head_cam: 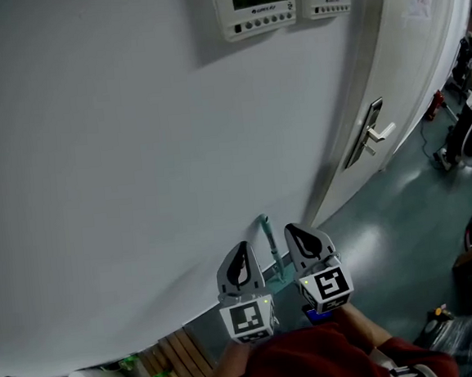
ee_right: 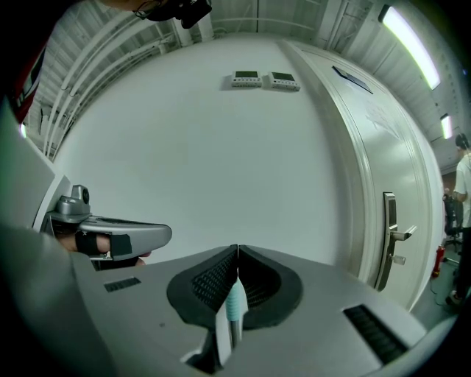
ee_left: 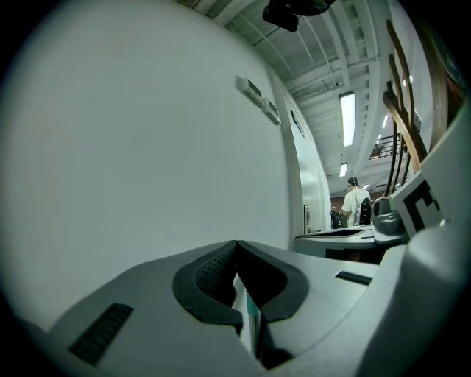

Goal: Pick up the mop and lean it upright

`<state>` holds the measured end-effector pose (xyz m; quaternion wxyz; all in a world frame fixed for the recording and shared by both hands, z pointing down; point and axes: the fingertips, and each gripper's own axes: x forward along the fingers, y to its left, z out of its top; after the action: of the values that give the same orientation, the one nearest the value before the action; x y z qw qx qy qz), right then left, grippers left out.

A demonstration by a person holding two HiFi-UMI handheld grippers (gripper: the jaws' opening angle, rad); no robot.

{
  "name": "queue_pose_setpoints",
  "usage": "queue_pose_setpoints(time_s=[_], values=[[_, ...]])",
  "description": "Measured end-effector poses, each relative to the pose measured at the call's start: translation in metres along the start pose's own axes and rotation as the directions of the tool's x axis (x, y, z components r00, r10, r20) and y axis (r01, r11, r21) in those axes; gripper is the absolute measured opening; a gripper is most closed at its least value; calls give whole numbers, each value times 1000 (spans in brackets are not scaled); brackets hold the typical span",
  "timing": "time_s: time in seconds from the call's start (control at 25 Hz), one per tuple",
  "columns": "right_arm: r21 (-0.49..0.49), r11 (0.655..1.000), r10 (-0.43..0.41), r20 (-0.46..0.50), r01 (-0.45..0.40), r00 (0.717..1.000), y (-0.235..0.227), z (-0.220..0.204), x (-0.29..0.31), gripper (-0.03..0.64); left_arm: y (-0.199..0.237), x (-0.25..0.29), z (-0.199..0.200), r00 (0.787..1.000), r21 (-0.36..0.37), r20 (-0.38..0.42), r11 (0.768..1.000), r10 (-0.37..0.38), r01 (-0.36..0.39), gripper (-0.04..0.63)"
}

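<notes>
Between both pairs of pads: mop handle (ee_right: 234, 303) | left gripper (ee_left: 237, 244) and right gripper (ee_right: 238, 250) both clamped on it | white wall (head_cam: 134, 151) just ahead of fingertips | risk: thin smooth shaft may twist or slip in the pads; leaned too steeply, it may slide along the wall and fall.

The person wears a red garment (head_cam: 317, 364), seen at 6 o'clock in the head view, with a white print on it. The left gripper (head_cam: 242, 246) and the right gripper (head_cam: 293, 230) have smooth grey shells, and each jaw carries a black pad with a fine ribbed surface. Dark slotted rectangles (ee_right: 374, 331) sit on the shells. Behind each gripper is a white cube (head_cam: 249, 320) with black square markers. A blue part (head_cam: 317, 316) shows under the right one.
</notes>
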<state>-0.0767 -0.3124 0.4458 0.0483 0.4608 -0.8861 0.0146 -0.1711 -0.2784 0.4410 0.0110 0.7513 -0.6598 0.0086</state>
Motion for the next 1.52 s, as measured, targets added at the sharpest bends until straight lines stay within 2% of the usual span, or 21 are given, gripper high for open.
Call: queue_pose_setpoints(time_s=[0.2, 0.48, 0.72, 0.92, 0.96, 1.0, 1.04, 1.08, 1.24, 1.36, 1.52], values=[[14, 1000, 28, 3, -28, 1000, 0, -4, 10, 18, 0, 10, 11, 1000, -46, 24, 999, 15, -14, 12], [13, 997, 78, -3, -77, 997, 0, -3, 17, 18, -1, 15, 9, 999, -29, 11, 999, 46, -45, 12], [24, 996, 88, 4, -88, 996, -3, -12, 21, 20, -2, 13, 5, 997, -30, -36, 997, 74, -75, 12], [53, 993, 109, -17, -108, 994, -1, -31, 29, 21, -2, 11, 15, 998, -26, 16, 997, 69, -68, 12], [55, 992, 118, -24, -117, 993, 1, -35, 33, 31, -1, 10, 16, 997, -27, 20, 997, 70, -70, 12], [57, 990, 129, -33, -126, 991, 3, -39, 36, 64, 0, 8, 14, 997, -22, 13, 997, 76, -76, 12], [61, 989, 137, -45, -135, 990, 4, -44, 39, 127, 2, 7, 12, 997, -15, 4, 997, 81, -81, 12], [63, 988, 143, -56, -139, 988, 6, -49, 42, 140, 4, 6, 11, 997, -12, 0, 996, 83, -83, 12], [41, 987, 159, -101, -155, 982, 12, -65, 56, 147, 8, 3, 14, 996, -10, 9, 996, 86, -86, 12], [33, 985, 173, -128, -170, 977, 15, -76, 67, 164, 13, 0, 8, 995, 4, -14, 995, 102, -102, 12], [25, 984, 177, -146, -175, 973, 17, -84, 78, 167, 13, 1, 17, 994, -17, 17, 994, 104, -104, 12]])
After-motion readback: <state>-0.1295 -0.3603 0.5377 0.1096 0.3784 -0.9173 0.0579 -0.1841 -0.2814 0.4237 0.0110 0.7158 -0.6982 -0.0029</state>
